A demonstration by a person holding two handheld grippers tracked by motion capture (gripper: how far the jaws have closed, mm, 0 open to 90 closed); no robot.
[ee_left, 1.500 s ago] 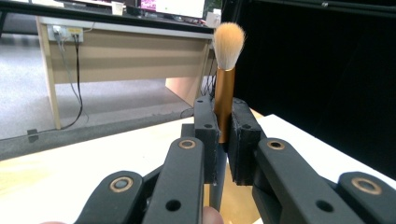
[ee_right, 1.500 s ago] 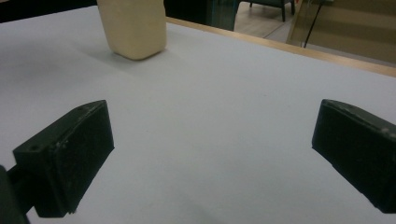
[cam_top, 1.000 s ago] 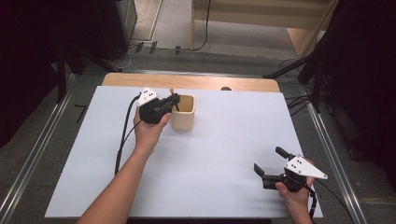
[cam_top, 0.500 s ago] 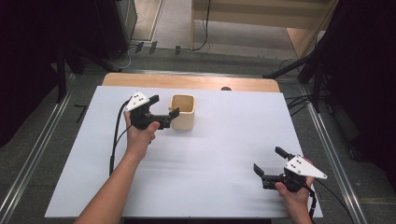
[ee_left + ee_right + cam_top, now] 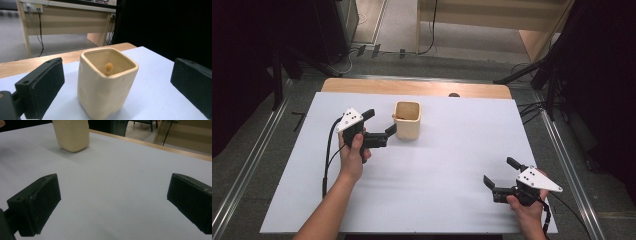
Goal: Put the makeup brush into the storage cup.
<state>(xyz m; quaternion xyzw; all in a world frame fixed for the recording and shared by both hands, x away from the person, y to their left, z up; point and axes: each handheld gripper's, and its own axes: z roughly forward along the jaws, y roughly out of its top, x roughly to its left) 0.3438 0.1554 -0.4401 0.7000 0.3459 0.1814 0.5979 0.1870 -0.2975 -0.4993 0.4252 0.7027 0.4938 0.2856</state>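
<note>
- High view: a cream square cup point(image 5: 407, 120) stands upright on the white table point(image 5: 452, 150), toward the far edge and left of centre.
- Left gripper point(image 5: 379, 127) sits just left of the cup, jaws spread wide and empty. Its jaws have just been opening, and nothing lies between them; the nearer jaw tip is close beside the cup wall, and contact cannot be confirmed.
- Left gripper view: the cup point(image 5: 106, 82) stands ahead, between the lines of the two black jaws and clear of both. A small orange-tipped stick point(image 5: 108, 68) leans inside against the near rim.
- Right gripper point(image 5: 504, 177) rests near the table's near right corner, well apart from the cup, jaws wide and empty. Right gripper view places the cup point(image 5: 71, 135) far off at upper left.
- Handling judgement: the cup looks like glazed ceramic, so rigid, moderately heavy and smooth enough to slip; it would chip or break if dropped or knocked over.
- Recommended hold: across two opposite flat walls at mid-height, or one jaw inside and one outside a wall, keeping clear of the stick.
- Risk: a high or off-centre pinch may tip it.
</note>
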